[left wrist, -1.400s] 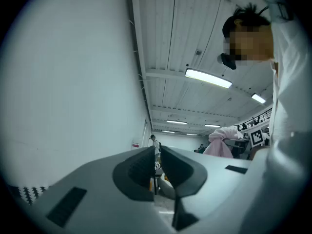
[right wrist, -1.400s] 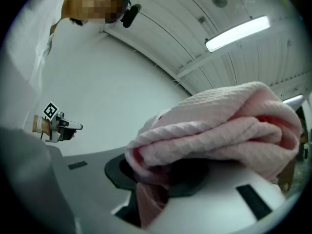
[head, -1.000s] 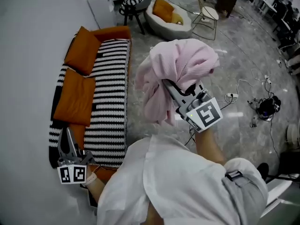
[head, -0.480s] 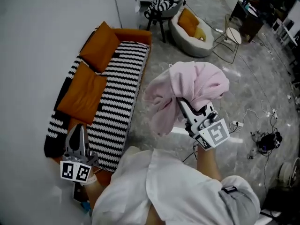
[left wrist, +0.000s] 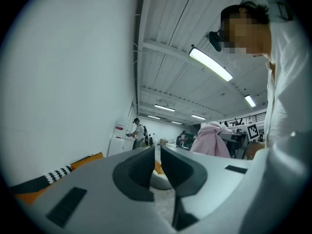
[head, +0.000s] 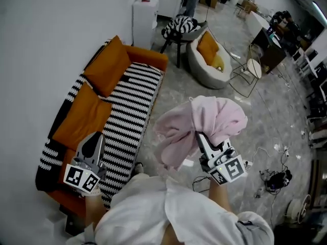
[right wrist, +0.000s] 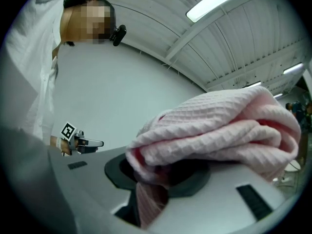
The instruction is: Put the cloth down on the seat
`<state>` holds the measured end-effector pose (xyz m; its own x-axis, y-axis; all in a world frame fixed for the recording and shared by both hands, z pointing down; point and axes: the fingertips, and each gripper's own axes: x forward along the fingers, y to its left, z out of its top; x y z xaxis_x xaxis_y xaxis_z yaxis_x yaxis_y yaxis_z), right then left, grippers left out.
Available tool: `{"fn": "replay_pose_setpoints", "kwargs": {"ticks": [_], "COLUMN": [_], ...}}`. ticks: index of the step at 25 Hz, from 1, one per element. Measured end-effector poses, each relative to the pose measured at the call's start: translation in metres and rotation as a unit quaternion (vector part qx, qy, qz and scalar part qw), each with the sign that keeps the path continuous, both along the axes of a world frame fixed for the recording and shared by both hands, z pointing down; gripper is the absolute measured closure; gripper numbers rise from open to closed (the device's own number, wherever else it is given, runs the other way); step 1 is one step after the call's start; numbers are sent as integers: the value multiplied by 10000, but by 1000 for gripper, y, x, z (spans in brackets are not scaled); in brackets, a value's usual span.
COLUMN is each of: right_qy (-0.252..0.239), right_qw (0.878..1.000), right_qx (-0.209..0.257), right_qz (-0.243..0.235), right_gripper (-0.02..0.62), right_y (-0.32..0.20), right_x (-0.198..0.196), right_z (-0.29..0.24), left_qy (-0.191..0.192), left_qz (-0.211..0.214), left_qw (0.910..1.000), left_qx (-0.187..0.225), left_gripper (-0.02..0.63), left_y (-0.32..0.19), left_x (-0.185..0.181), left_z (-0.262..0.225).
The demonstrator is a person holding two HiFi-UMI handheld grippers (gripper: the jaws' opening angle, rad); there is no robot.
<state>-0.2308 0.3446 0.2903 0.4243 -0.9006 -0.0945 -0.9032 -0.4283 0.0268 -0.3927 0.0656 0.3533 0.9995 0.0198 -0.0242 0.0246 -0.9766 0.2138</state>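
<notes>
A bunched pink cloth [head: 204,121] hangs in the air over the grey floor, just right of the sofa. My right gripper [head: 200,137] is shut on it; in the right gripper view the cloth [right wrist: 219,130] fills the jaws and drapes over the gripper [right wrist: 161,172]. The sofa's black-and-white striped seat [head: 127,108] lies to the left of the cloth, with two orange cushions [head: 79,116] along its back. My left gripper [head: 96,139] hovers over the sofa's near end; its jaws [left wrist: 157,152] stand together with nothing between them.
A white wall runs along the sofa's left. Beyond the sofa stand a white cabinet [head: 145,14], a chair with a striped cushion [head: 179,27], a round beige lounger [head: 207,55] and a wire side table [head: 248,68]. Cables and a dark device [head: 276,180] lie on the floor at right.
The view has swung up and back, so the sofa sits farther off and more room shows. The cloth stays in my right gripper, now lower in view. My left gripper has risen a little.
</notes>
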Motion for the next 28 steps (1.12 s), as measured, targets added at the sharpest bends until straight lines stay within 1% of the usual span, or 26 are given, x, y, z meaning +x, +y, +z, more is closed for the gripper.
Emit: {"fn": "replay_pose_setpoints", "kwargs": {"ticks": [2,4,7,10,13,17,20,24,28], "right_qy": [69,84,44,-37,-122,-181,-225,-247,-210], "right_qw": [9999,9997,9993,9988,9983,9987,9994,9991,9974], "right_qx": [-16,-7,30,-29,-64,-134,-170,-272,-262], "right_qz": [90,216,373,495,562,461,223,-200,-640], "right_gripper": [470,471,470,469,469,469,469,469,468], "right_y": [-15,-28,-46,-62,-74,-88,-102,-122,-139], "right_x": [12,21,39,72,109,158,198,254,313], "right_z": [-9,-17,-22,-16,-8,11,25,28,21], "left_qy": [109,202,232,282,271,176,62,73,167], "left_qz": [257,520,883,1127,1248,1210,967,678,503], "left_qw": [9996,9984,9955,9927,9914,9920,9949,9973,9986], "left_qx": [-8,-123,-247,-318,-288,-304,-264,-283,-86], "left_gripper": [554,554,554,554,555,555,555,555,555], "left_y": [-12,-21,-36,-45,-50,-63,-77,-87,-91], "left_x": [31,57,95,140,182,227,260,312,373], "left_z": [-5,-8,-6,1,8,23,31,21,0]}}
